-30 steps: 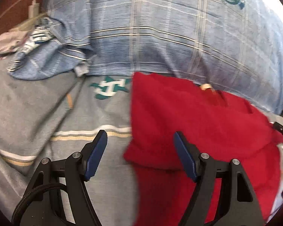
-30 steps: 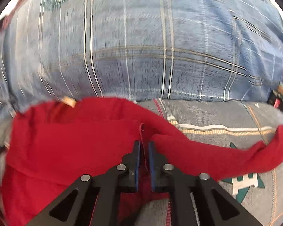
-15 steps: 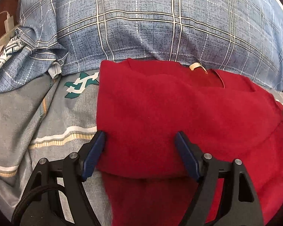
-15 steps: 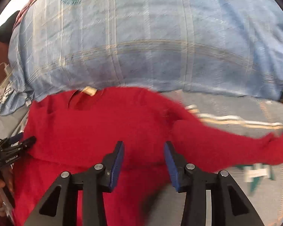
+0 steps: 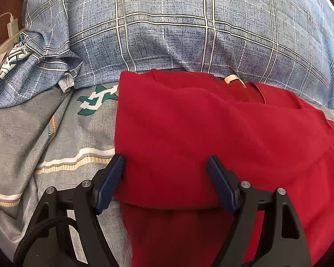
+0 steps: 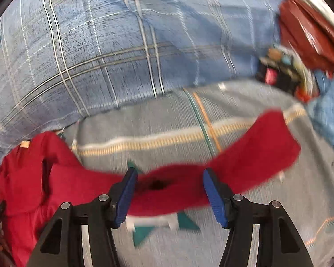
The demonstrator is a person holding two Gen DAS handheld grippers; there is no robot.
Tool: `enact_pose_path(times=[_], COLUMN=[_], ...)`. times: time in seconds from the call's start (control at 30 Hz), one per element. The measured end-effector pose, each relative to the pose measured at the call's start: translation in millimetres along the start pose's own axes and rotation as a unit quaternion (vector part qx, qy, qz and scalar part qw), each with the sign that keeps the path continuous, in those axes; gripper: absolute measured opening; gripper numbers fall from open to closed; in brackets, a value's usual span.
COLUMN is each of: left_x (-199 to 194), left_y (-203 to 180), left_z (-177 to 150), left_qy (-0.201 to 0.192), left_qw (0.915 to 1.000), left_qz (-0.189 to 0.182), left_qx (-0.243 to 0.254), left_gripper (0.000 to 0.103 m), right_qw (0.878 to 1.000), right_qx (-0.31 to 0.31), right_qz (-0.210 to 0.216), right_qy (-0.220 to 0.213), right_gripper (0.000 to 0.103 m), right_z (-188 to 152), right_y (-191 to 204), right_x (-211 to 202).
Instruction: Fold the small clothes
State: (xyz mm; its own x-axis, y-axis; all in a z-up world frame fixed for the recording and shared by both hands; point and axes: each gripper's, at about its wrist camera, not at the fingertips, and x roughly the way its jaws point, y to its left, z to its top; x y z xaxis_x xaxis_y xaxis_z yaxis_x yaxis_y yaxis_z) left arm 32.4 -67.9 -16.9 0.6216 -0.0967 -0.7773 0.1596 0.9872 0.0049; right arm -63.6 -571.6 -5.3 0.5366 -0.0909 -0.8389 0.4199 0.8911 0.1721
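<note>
A red long-sleeved top (image 5: 189, 133) lies on the grey bedsheet (image 5: 29, 133), its left side folded over the body and a small neck tag (image 5: 231, 79) at the collar. My left gripper (image 5: 165, 159) is open, its fingers straddling the folded left part near its lower edge. In the blurred right wrist view the top's body (image 6: 22, 178) is at the left and its sleeve (image 6: 256, 151) stretches out to the right across the sheet. My right gripper (image 6: 170, 172) hangs over the middle of that sleeve. Its jaws are opening, with the sleeve beneath them and the pads (image 6: 214, 198) not pressing on it.
A blue plaid pillow or duvet (image 5: 178, 26) bulges right behind the top. A white charger and cable (image 5: 11, 25) sit far left. Blurred small clutter (image 6: 282, 71) and a dark red thing (image 6: 309, 35) lie at the far right. The sheet carries a teal motif (image 6: 158, 224).
My right gripper let go of the red cloth, opened wide and swept right along the sleeve. My left gripper first settled over the folded left side, then kept still.
</note>
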Motion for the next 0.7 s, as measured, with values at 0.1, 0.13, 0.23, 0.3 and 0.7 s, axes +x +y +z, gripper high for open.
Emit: enact_pose_path(times=[0.1, 0.13, 0.23, 0.3, 0.7], left_x=[-0.2, -0.3, -0.6, -0.5, -0.2], left_y=[0.4, 0.9, 0.8, 0.9, 1.4], left_z=[-0.3, -0.4, -0.2, -0.3, -1.2], left_qy=[-0.001, -0.001, -0.001, -0.001, 0.001], left_qw=[1.0000, 1.0000, 1.0000, 1.0000, 1.0000], left_qz=[-0.001, -0.002, -0.002, -0.002, -0.003], left_qx=[0.000, -0.001, -0.003, -0.002, -0.002], left_gripper=[0.079, 0.079, 0.079, 0.079, 0.079], right_qw=[1.000, 1.000, 1.000, 1.000, 0.971], right_qx=[-0.006, -0.002, 0.005, 0.025, 0.215], right_qz=[0.010, 0.016, -0.009, -0.002, 0.098], right_qy=[0.029, 0.027, 0.024, -0.001, 0.026], right_gripper=[0.059, 0.059, 0.059, 0.059, 0.059], right_z=[-35.2, -44.8, -62.5, -61.3, -3.2], right_y=[-8.4, -11.2, -23.2, -34.1, -49.6], right_x=[-6.7, -12.0, -34.0, -51.5, 0.5])
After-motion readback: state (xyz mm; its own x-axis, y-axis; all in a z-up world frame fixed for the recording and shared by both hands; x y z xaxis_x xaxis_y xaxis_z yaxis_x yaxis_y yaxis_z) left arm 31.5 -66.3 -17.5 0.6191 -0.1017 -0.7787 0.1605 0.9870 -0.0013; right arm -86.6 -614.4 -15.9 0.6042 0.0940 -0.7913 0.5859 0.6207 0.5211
